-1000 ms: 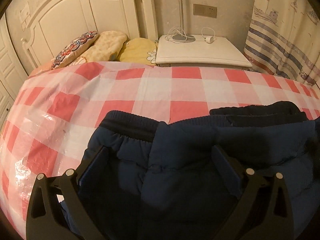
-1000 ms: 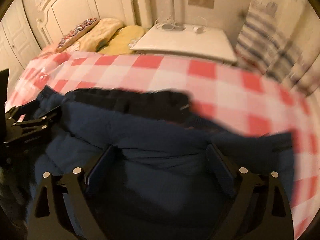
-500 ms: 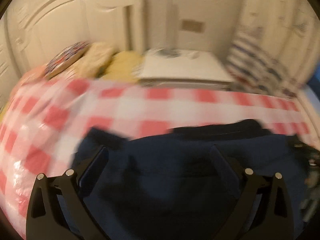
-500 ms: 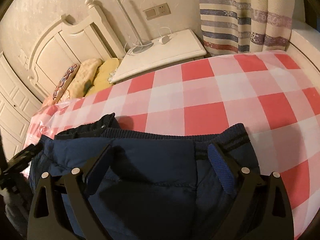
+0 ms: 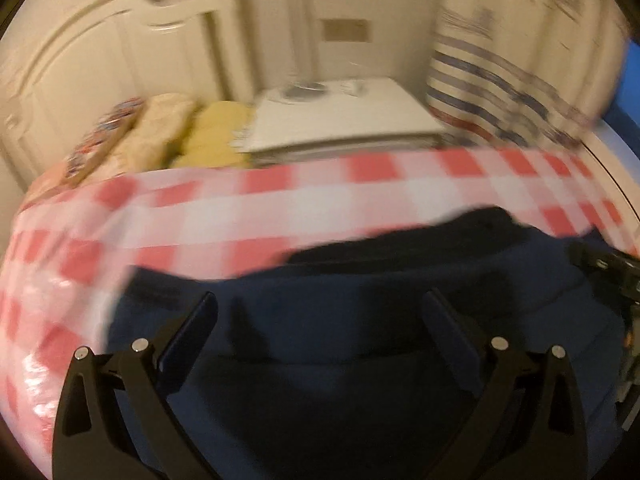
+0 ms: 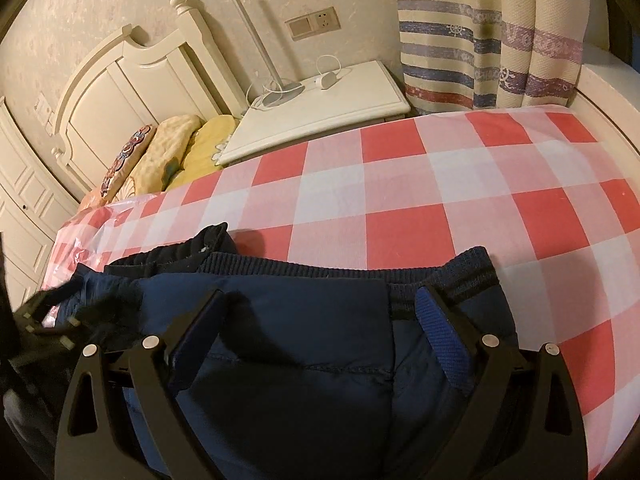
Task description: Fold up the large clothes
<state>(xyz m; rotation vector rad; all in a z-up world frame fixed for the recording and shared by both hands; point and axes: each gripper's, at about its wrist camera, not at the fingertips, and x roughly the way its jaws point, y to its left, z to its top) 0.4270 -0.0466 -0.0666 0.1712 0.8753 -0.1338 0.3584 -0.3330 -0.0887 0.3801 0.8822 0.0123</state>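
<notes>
A dark navy padded garment [image 6: 304,344] with a ribbed hem [image 6: 320,270] lies folded on the red-and-white checked bed cover [image 6: 420,184]. It also shows in the blurred left wrist view [image 5: 340,340]. My right gripper [image 6: 320,312] is open, its fingers spread over the garment just short of the hem. My left gripper [image 5: 320,312] is open above the garment's left part. The left gripper shows at the left edge of the right wrist view [image 6: 44,312]; the right gripper shows at the right edge of the left wrist view [image 5: 612,276].
A white nightstand [image 6: 320,108] with a lamp base and cable stands beyond the bed. Pillows [image 6: 176,148] lie against the white headboard [image 6: 132,80]. A striped curtain [image 6: 480,40] hangs at the right. The checked cover extends right of the garment.
Both grippers have swung rightward and pulled back a little over the garment. The left view is now motion-blurred. The garment's ribbed hem now lies straight on the cover.
</notes>
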